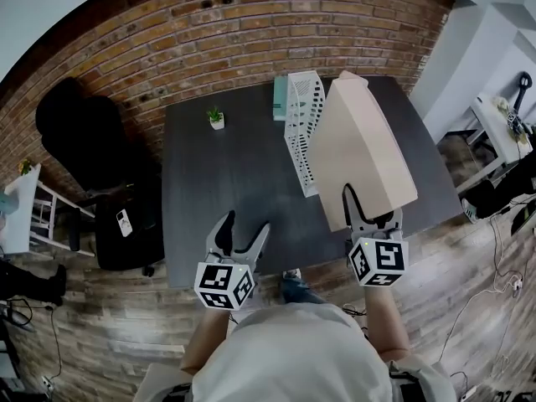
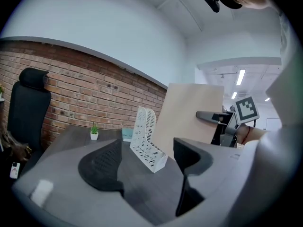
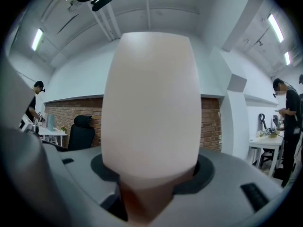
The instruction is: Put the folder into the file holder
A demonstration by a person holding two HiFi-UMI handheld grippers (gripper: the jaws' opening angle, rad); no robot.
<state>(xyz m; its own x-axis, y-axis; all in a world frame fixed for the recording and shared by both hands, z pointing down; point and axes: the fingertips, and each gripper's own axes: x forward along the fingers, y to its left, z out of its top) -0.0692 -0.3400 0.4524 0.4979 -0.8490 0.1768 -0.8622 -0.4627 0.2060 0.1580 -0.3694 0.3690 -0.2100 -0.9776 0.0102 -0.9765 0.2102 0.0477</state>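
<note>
Two grippers are in our hands at the near edge of a dark grey table (image 1: 209, 191). The right gripper (image 1: 368, 212) pinches the folder (image 1: 360, 149) by its near end, one jaw on each face, and in the right gripper view the folder fills the middle of the picture, rising out of the gap between the jaws. The left gripper (image 1: 247, 224) has its jaws spread with nothing between them; through the gap we see only the table top.

The folder is plain pale beige, flat and stiff, with no print or label that we can make out. Its edges are straight and it shows no bend or crease. We hold it up off the table, raised on edge and leaning to the right. It is just to the right of the file holder (image 1: 301, 124) and not inside it, and we cannot tell whether the two touch.

The file holder is white, pierced with rows of small slots, and stands upright on the table. Behind it lies a teal box (image 1: 279, 99), and to its left a little plant (image 1: 216, 117) in a white pot. A brick wall (image 1: 167, 40) runs behind the table, with a black chair (image 1: 79, 132) at the left.
</note>
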